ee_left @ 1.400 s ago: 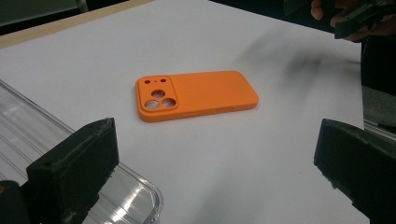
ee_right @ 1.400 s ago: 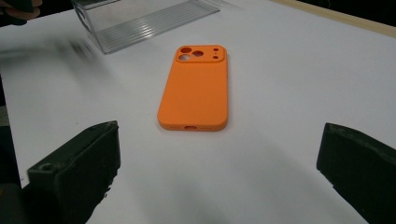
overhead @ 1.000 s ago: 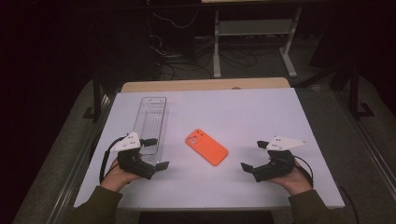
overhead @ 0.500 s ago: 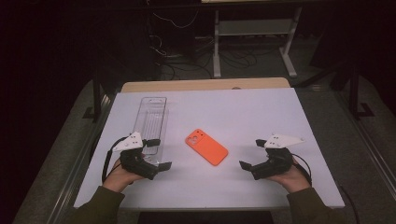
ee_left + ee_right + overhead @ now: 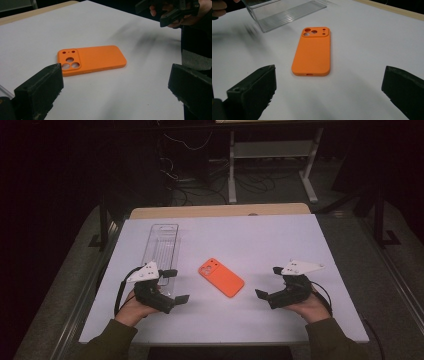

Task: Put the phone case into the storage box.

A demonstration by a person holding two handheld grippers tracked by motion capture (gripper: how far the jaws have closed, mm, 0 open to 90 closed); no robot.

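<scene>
An orange phone case [image 5: 221, 277] lay flat on the white table [image 5: 260, 240], back side up with its camera holes showing, roughly midway between the two grippers and touching neither. The left gripper [image 5: 175, 286], held in the person's left hand [image 5: 134, 304], sat near the table's front left with its jaws spread wide and nothing between them. The right gripper [image 5: 268, 282], held in the right hand [image 5: 307, 304], sat at the front right, jaws likewise wide apart and empty. Both pointed inward toward the case. A clear plastic tray [image 5: 161, 247] lay lengthwise beyond the left gripper, just beside its far jaw.
</scene>
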